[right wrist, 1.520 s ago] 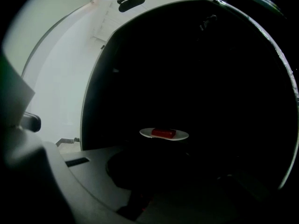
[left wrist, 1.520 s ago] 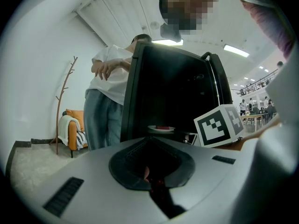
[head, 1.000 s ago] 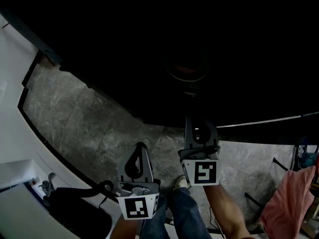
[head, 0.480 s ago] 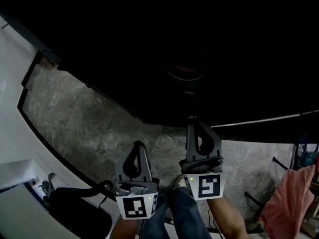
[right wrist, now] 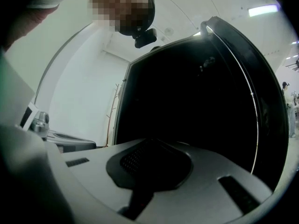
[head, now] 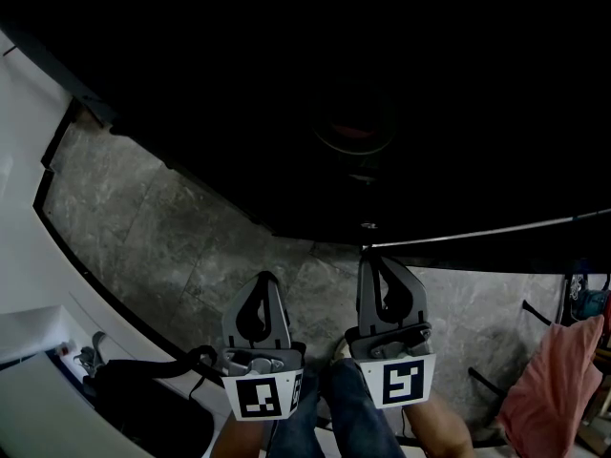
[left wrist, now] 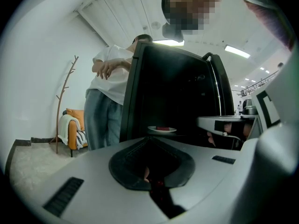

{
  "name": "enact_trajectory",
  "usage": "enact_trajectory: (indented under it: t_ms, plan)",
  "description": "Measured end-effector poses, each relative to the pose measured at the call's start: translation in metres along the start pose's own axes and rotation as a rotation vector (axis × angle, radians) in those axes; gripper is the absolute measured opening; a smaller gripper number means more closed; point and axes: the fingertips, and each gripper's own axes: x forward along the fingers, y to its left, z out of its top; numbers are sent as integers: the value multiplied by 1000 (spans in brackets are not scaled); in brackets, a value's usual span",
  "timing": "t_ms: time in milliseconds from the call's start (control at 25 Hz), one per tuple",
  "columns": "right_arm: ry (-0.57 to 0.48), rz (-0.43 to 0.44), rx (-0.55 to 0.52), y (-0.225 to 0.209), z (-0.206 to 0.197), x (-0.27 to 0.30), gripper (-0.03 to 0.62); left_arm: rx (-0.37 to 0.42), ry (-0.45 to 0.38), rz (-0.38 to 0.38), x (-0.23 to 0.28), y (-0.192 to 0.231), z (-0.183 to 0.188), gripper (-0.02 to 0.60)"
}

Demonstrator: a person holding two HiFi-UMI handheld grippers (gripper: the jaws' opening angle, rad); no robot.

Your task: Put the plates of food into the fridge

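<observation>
A plate point(left wrist: 162, 129) with a red piece of food sits inside the dark, black fridge point(left wrist: 173, 92), straight ahead of my left gripper point(left wrist: 152, 140). From the head view that plate point(head: 355, 132) is only a dim round shape in the black area. Low in the picture, over the floor, my left gripper point(head: 263, 277) and right gripper point(head: 370, 256) are side by side, short of the fridge. Both are shut with nothing between the jaws. The right gripper point(right wrist: 152, 143) faces the black fridge front point(right wrist: 187, 97); no plate shows in that view.
A person in a white shirt and jeans point(left wrist: 106, 101) stands left of the fridge. Behind are a coat stand point(left wrist: 65, 101) and an orange chair point(left wrist: 74, 127). A white counter point(head: 24, 246) runs along the left, a pink cloth point(head: 552, 380) hangs at right, and the floor point(head: 143, 218) is grey stone.
My right gripper has drawn back toward me, lower in the head view, and now sits level with the left one. The left gripper has not moved.
</observation>
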Motion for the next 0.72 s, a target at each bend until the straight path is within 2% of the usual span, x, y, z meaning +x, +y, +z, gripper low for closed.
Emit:
enact_trajectory:
  t_ms: [720]
  plan:
    - [-8, 0, -14, 1, 12, -28, 11, 12, -19, -22, -6, -11, 12, 6]
